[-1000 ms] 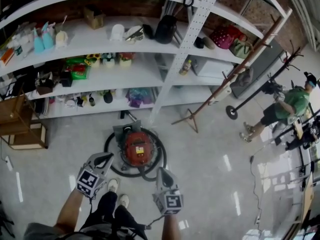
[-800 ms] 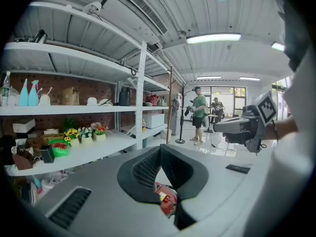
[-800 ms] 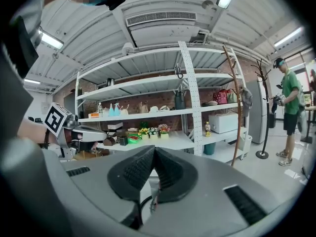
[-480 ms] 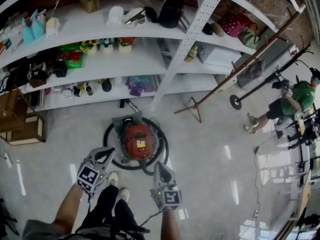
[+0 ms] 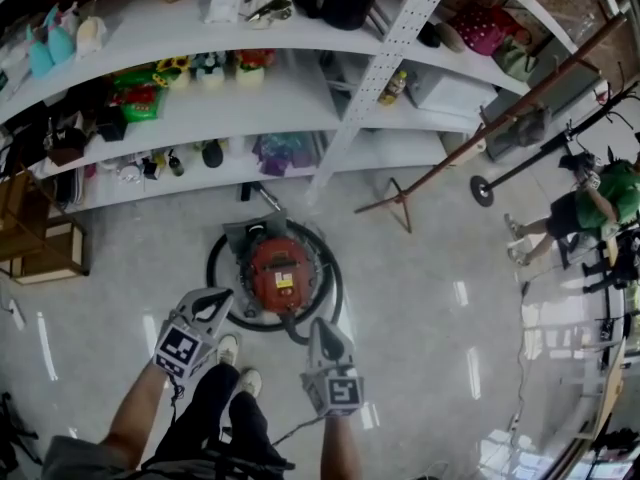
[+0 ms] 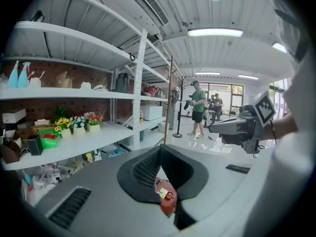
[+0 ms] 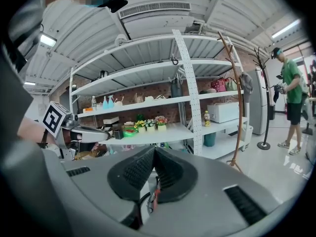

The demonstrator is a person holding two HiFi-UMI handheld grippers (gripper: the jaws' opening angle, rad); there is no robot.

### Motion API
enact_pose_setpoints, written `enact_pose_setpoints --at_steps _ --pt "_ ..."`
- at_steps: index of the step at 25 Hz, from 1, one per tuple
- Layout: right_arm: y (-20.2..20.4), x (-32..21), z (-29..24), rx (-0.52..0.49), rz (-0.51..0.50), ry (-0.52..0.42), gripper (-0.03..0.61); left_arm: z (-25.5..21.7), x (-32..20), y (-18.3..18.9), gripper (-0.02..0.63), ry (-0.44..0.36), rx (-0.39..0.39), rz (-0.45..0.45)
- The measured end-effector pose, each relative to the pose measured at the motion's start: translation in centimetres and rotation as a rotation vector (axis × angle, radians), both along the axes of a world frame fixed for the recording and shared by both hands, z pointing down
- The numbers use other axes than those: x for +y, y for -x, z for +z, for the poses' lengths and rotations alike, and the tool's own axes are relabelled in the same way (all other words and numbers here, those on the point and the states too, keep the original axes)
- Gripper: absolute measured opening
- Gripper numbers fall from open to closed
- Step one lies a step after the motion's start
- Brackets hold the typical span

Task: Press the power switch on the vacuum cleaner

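We could read no words or numbers anywhere. The vacuum carried a yellow label, its print too small for us. The cubes on the left gripper and right gripper bore only black-and-white square patterns.

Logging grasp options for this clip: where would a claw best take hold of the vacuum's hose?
Probably the near arc of the hose, from straight above, claw across the tube. It lies flat on the floor, looped around the vacuum, so only its top and sides are open.
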State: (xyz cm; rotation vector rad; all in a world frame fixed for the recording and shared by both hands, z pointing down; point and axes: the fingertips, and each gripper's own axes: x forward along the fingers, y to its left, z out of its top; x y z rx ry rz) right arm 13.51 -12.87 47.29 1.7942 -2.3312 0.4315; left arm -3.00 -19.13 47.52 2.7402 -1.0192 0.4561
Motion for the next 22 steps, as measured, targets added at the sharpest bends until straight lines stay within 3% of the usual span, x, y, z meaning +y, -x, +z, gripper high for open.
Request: enact_pose_setpoints --at_steps 10,22 --pt "0.2 -1.2 4.3 -0.012 -0.011 0.028 0.012 4.9 -0.6 -0.8 0.009 0.0 -0.04 0.05" --pt "0.5 -2.7 9.5 -0.026 -0.02 0.035 0.012 10.1 -1.4 -0.7 0.009 0.025 -0.055 0.047"
